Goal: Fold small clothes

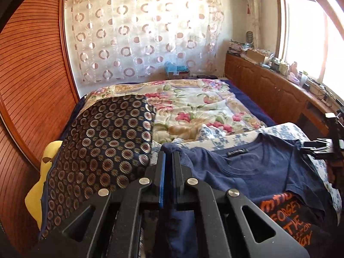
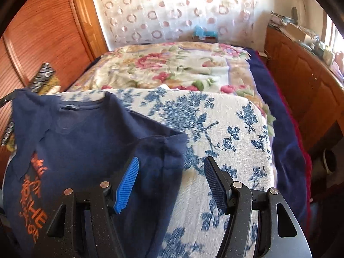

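A navy T-shirt (image 1: 258, 172) with orange lettering lies on a white and blue floral cloth (image 1: 236, 137) on the bed. My left gripper (image 1: 169, 157) is shut on the T-shirt's left sleeve, with fabric pinched between the pads. In the right wrist view the T-shirt (image 2: 86, 137) lies front side up, collar away from me. My right gripper (image 2: 171, 163) is open, its blue pads apart over the shirt's right sleeve edge and the floral cloth (image 2: 225, 129). The right gripper also shows at the right edge of the left wrist view (image 1: 318, 146).
A floral quilt (image 1: 193, 105) covers the far bed. A dark medallion-patterned blanket (image 1: 103, 142) lies at left over something yellow (image 1: 36, 195). A wooden wall panel (image 1: 32, 86) stands left, a cluttered wooden cabinet (image 1: 279, 86) right.
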`<state>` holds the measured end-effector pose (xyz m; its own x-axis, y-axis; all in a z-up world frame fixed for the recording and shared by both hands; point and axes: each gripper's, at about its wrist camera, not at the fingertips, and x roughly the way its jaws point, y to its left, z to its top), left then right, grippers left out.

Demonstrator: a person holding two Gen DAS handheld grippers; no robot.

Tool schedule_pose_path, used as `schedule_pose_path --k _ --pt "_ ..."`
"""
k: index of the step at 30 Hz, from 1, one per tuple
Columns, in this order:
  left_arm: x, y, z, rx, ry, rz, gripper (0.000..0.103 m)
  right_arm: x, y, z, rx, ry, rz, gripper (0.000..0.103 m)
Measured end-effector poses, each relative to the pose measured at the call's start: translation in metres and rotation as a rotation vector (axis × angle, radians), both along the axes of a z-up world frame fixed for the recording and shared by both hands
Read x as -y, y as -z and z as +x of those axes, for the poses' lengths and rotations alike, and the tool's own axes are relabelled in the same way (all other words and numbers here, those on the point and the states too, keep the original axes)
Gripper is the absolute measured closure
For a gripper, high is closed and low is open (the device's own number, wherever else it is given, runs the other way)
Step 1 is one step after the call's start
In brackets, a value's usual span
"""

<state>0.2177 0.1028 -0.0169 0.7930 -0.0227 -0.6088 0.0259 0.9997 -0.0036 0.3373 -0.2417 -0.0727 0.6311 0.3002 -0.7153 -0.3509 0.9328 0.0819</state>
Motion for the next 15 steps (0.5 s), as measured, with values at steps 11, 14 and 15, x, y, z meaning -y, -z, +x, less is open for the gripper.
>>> schedule_pose_path --k 11,14,15 --pt "0.004 -0.024 -0.072 0.09 0.02 -0.034 0.097 -0.006 -0.039 -0.04 0.122 -0.074 0.075 0.098" --pt "-0.001 -0.032 -0.102 0.121 0.018 -0.038 0.097 -0.004 -0.062 -0.078 0.209 -0.089 0.082 0.098" --pt "-0.003 -0.033 -0.113 0.127 0.018 -0.033 0.097 -0.002 -0.068 -0.093 0.232 -0.095 0.09 0.098"
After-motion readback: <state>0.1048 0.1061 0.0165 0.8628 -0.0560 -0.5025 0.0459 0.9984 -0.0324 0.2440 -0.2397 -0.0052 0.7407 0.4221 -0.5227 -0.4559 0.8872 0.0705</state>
